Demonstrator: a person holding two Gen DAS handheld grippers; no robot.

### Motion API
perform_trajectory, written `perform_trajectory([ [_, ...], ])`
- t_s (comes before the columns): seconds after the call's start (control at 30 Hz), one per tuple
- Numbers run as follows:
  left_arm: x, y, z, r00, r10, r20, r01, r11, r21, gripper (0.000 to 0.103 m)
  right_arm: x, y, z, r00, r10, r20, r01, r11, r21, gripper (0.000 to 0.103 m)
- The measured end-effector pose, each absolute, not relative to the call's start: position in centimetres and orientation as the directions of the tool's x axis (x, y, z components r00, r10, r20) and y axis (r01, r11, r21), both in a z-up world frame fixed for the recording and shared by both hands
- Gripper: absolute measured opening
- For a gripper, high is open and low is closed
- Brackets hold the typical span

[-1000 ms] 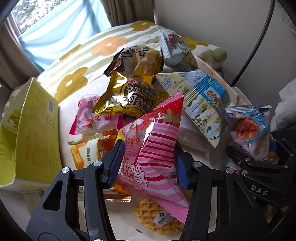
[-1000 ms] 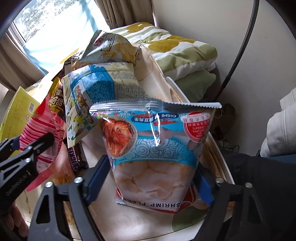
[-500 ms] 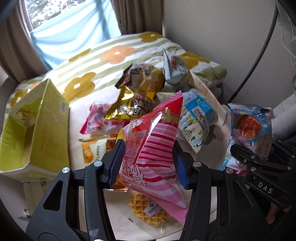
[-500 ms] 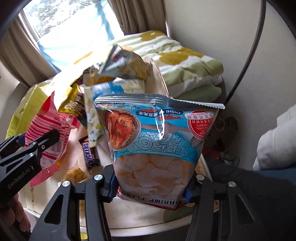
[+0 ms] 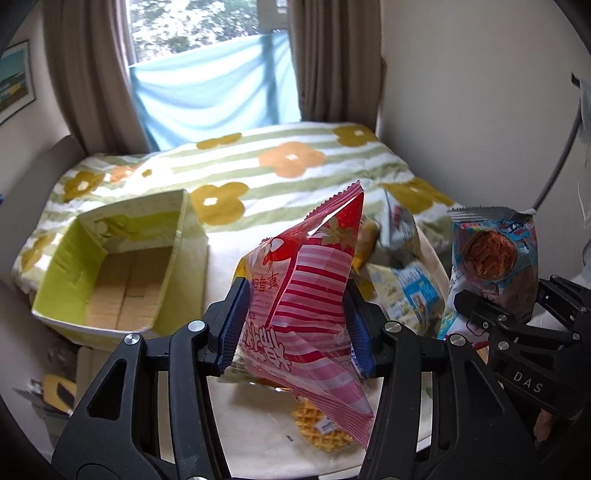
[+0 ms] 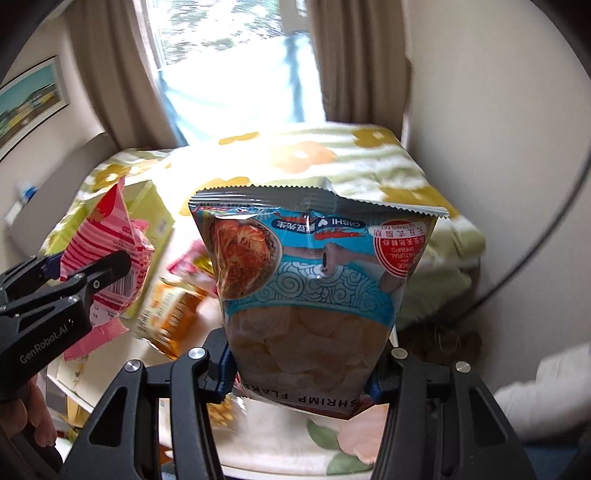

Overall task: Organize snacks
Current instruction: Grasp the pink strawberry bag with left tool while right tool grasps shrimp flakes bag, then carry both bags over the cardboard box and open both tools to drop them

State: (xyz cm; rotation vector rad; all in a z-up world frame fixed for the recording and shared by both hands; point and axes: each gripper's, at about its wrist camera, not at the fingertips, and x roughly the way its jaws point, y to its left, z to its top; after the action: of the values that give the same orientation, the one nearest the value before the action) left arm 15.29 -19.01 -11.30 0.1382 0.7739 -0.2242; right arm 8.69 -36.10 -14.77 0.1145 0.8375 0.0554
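pink striped snack bag (image 5: 310, 299) and shrimp flakes bag (image 6: 314, 291) clamped, lifted.

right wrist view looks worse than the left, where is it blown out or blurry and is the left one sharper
Right wrist view: the window is blown out and washes over the flowered green-striped blanket; the orange snack packet is smeared, while the blue shrimp flakes bag stays sharp. Left wrist view: evenly lit and mostly crisp, with glare on the pink striped foil snack bag; fisheye bends the curtains.

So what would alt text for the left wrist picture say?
A left gripper clamps a pink striped snack bag above a table of snacks, with an open green box to the left and a flowered blanket behind.
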Motion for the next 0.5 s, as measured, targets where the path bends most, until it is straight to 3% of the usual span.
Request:
perform_trajectory([
  [0.27, 17.5, -10.5, -7.3, 0.765, -0.083, -0.638, 0.129, 0.991, 0.026, 0.047, 12.9, -29.4, -11.1, 0.715, 0.183, -0.674, -0.158, 0.982, 0.1, 0.049],
  [0.5, 21.5, -0.9, -5.8, 0.766, -0.011, -0.642, 0.033, 0.999, 0.023, 0.047, 18.3, -21.7, -9.3, 0.701, 0.292, -0.651, -0.279, 0.952, 0.127, 0.049],
])
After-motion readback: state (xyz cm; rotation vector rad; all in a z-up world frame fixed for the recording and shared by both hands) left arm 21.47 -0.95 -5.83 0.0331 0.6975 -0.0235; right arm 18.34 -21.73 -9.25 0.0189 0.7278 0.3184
